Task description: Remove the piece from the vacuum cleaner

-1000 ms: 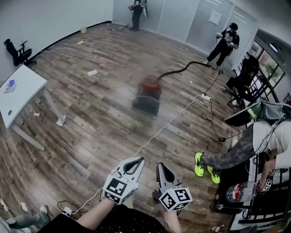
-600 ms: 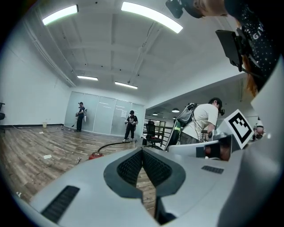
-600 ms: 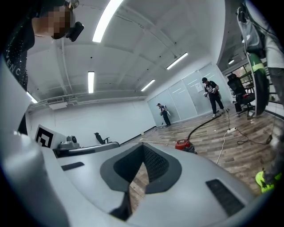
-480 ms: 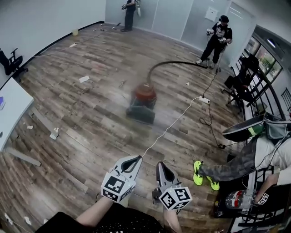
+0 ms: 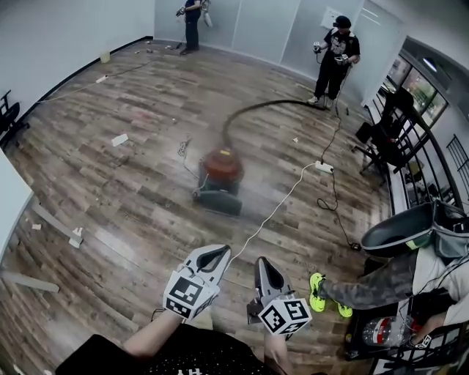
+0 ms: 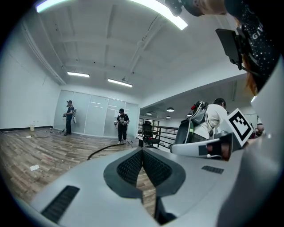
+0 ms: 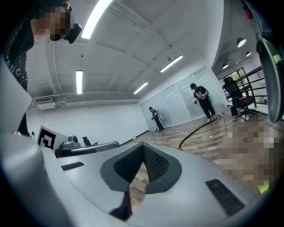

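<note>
Red on top and dark at the base: vacuum cleaner (image 5: 220, 178), standing in the middle of the wooden plank floor (image 5: 124, 190), well ahead of the left gripper (image 5: 217, 253) and the right gripper (image 5: 262, 265), touched by neither. From its top, a black hose (image 5: 256, 110) curving away toward a standing person (image 5: 334, 55) in dark clothes near the glass wall (image 5: 256, 26). To its right, a white cable (image 5: 275, 209) running from a power strip (image 5: 323, 167) down toward the grippers. Left gripper held low in front of the body, jaws pressed together at the tips, nothing between them. Right gripper just beside it, closed tight as well and empty. At the right edge, a seated person (image 5: 399, 271) with neon-yellow shoes (image 5: 317, 287). Far back, another person (image 5: 192, 20) by the wall. Small scraps (image 5: 119, 139) scattered on the planks.
</note>
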Demonstrator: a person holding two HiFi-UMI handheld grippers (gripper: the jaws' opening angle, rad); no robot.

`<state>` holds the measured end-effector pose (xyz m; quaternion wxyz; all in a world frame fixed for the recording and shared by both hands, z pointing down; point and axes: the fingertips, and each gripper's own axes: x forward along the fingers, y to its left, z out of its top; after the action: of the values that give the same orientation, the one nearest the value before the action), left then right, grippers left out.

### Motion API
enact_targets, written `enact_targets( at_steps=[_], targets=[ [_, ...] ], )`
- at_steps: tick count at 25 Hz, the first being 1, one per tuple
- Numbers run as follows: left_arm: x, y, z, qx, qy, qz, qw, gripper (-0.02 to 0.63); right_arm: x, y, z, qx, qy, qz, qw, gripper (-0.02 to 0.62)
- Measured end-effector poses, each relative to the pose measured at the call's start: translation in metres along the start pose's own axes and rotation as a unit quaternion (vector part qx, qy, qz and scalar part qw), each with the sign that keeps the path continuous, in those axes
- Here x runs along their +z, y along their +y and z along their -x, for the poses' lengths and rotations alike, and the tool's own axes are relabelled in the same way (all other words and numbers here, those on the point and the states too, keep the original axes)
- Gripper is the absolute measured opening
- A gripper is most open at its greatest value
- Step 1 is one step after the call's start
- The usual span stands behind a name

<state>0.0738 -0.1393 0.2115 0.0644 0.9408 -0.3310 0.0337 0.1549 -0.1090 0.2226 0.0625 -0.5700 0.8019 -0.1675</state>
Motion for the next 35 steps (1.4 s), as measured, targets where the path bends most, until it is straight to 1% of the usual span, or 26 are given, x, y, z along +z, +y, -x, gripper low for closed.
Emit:
enact_targets(
  at_steps=[6,11,14,17,22,25,27,29,31,35],
  targets=[
    [0.001,0.029,-0.030,-0.002,0.009,-0.002,1.0000,0.009,-0.002,-0.026,-0.034,-0.001,0.012,-0.009,1.000,0.008],
    [-0.004,0.057,-0.058,0.012,0.022,0.006,0.9997,0.009,-0.004,-0.056,-0.071,-0.004,0.032,-0.027,0.999,0.009],
    [-0.006,0.083,-0.081,0.022,0.026,0.013,0.9993,0.009,0.000,-0.072,-0.107,0.003,0.038,-0.029,0.999,0.009],
    [0.000,0.109,-0.116,0.022,0.025,0.015,0.9993,0.009,0.010,-0.084,-0.152,0.025,0.044,-0.026,0.998,0.009],
    [0.021,0.152,-0.193,0.012,0.014,0.009,0.9998,0.009,0.043,-0.115,-0.230,0.058,0.036,-0.014,0.998,0.009],
    [0.034,0.175,-0.234,0.003,0.010,0.008,0.9999,0.009,0.061,-0.143,-0.267,0.064,0.035,-0.004,0.997,0.009],
    [0.037,0.183,-0.253,-0.007,0.011,0.007,0.9999,0.009,0.068,-0.165,-0.284,0.061,0.038,-0.009,0.997,0.009],
    [0.032,0.192,-0.266,-0.009,0.020,0.004,0.9998,0.009,0.068,-0.186,-0.297,0.057,0.041,-0.020,0.997,0.009],
    [0.023,0.206,-0.277,-0.002,0.031,0.002,0.9995,0.009,0.064,-0.204,-0.311,0.056,0.048,-0.026,0.997,0.009],
    [0.010,0.232,-0.290,0.006,0.047,0.008,0.9988,0.009,0.049,-0.225,-0.330,0.058,0.071,-0.034,0.995,0.009]
  ],
)
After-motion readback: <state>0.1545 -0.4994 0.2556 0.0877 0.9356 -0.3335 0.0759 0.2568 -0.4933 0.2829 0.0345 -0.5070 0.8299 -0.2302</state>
